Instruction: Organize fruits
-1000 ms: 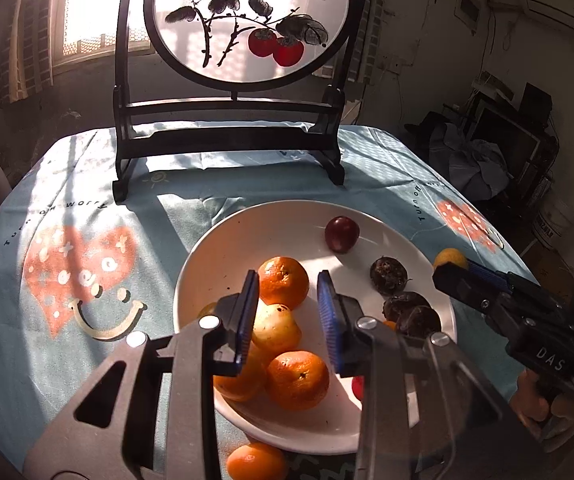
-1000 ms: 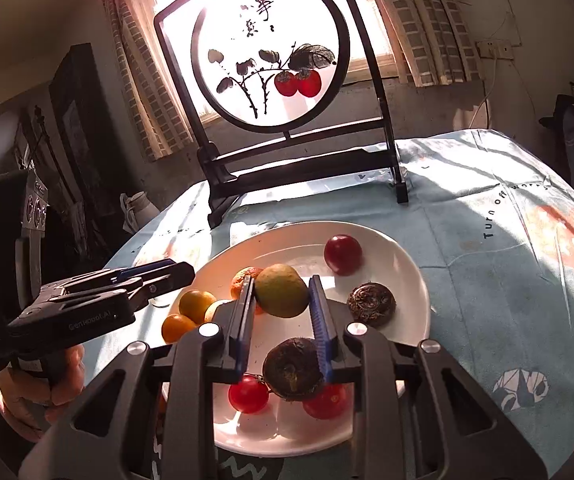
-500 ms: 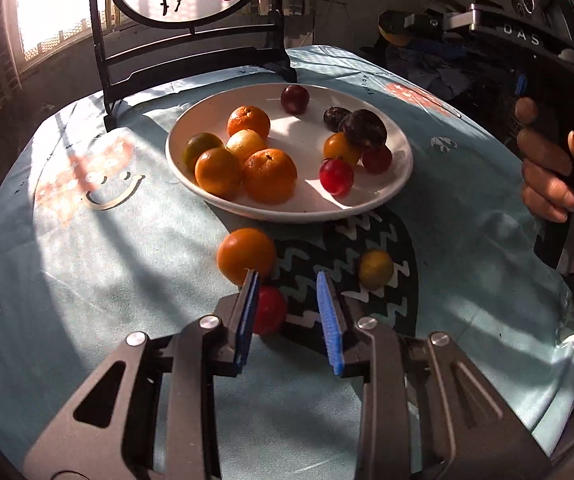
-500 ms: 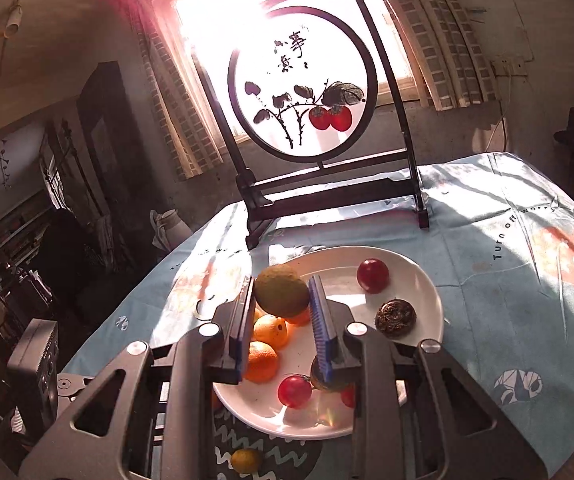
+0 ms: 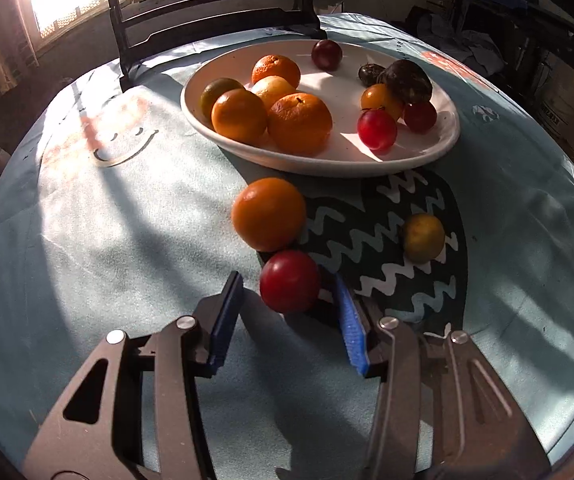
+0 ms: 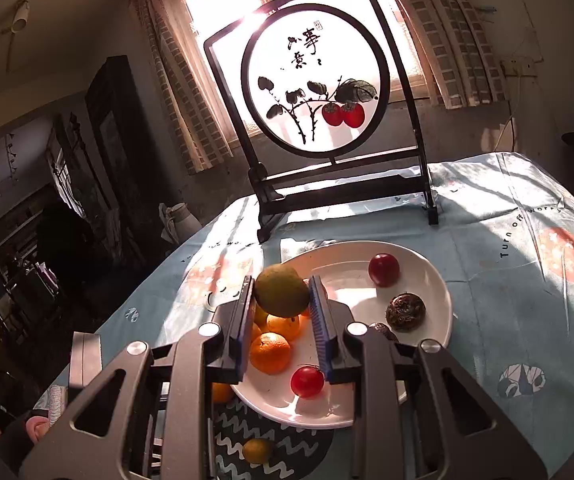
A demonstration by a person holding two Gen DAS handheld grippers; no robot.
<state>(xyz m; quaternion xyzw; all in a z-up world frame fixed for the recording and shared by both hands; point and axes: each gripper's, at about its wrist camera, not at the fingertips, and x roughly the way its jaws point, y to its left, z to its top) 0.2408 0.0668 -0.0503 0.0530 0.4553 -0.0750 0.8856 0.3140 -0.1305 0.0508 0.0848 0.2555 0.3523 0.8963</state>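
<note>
Late sun rakes across our round table, draped in a pale blue cloth with a soft, slightly grainy weave and a dark patch of white zigzags. In our left hand, the left gripper points steeply down at the cloth, its matte grey metal arms ending in ribbed blue pads. Its jaws have just been opening and now stand parted around a smooth, glossy red fruit, round as a ball with no long axis to speak of; it sits at the pad tips, nearer the right pad than the left, and neither pad presses on it. Just beyond it, touching or nearly so, lies a larger dimpled orange, and off to the right of the jaws a small dull yellow-green fruit rests on the zigzag patch. Farther ahead stands the shallow white glazed plate, oval in this view, carrying oranges, red and yellow fruits and two dark, rough-skinned ones.

In our right hand, the right gripper is clenched on a greenish-yellow fruit with a matte, finely pitted skin, held in the air above the near left part of the plate. The fruit is slightly oval, its long axis running roughly across from pad to pad. Behind the plate rises a dark wooden stand with a round translucent painted screen.
</note>
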